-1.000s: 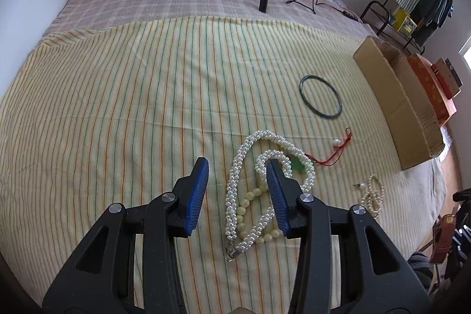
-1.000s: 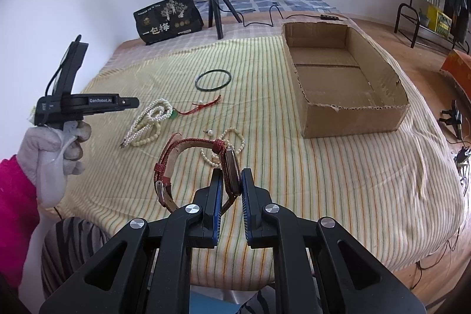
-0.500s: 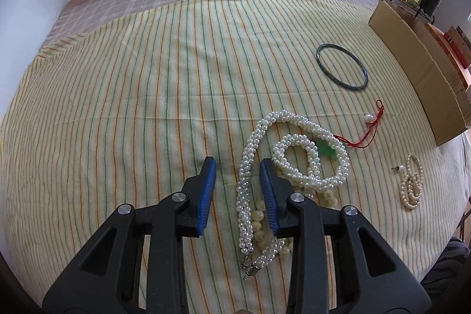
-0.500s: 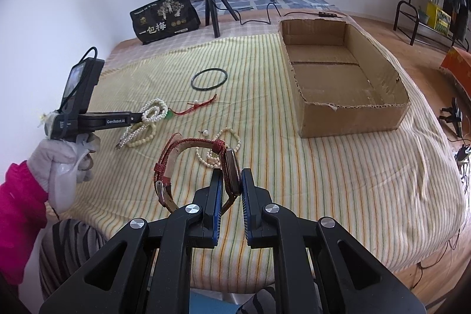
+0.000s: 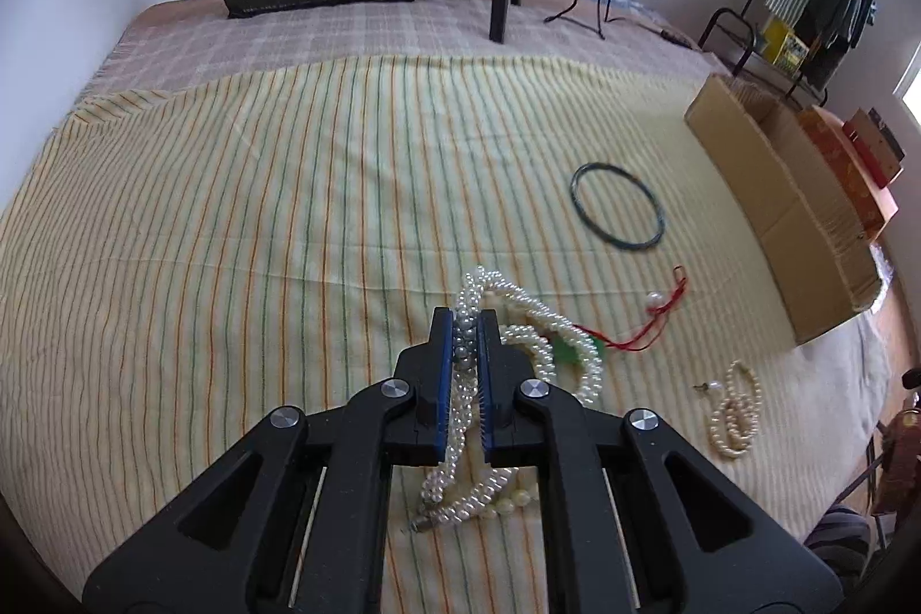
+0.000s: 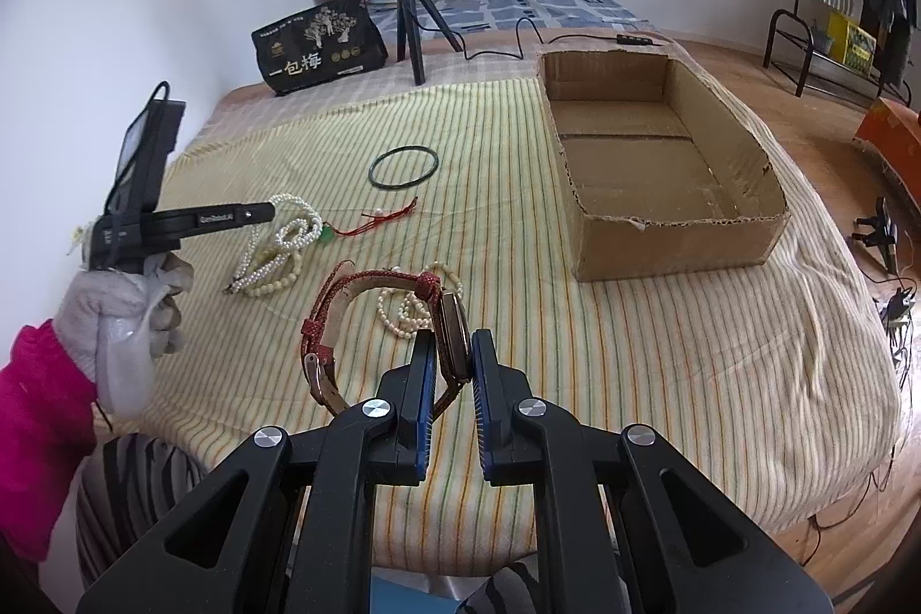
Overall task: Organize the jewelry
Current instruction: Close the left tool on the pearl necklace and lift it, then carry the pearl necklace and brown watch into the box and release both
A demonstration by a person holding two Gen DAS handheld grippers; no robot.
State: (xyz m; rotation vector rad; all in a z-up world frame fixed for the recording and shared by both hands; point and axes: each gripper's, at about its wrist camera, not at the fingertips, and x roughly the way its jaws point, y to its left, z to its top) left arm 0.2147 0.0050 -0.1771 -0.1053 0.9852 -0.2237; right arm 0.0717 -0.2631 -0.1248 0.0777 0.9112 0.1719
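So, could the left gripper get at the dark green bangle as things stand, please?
Probably not yet: the left gripper is shut on the pearl necklace. The bangle lies flat on the striped cloth with nothing on it, so the path looks free once the necklace is released.

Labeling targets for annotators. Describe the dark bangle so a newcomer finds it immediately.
Start at the open cardboard box on the striped bedspread. Left of it, toward the black snack bag, a thin dark bangle lies flat by itself. Unlike the beaded pearl strands and the red cord nearby, it is one plain, smooth, rigid ring.
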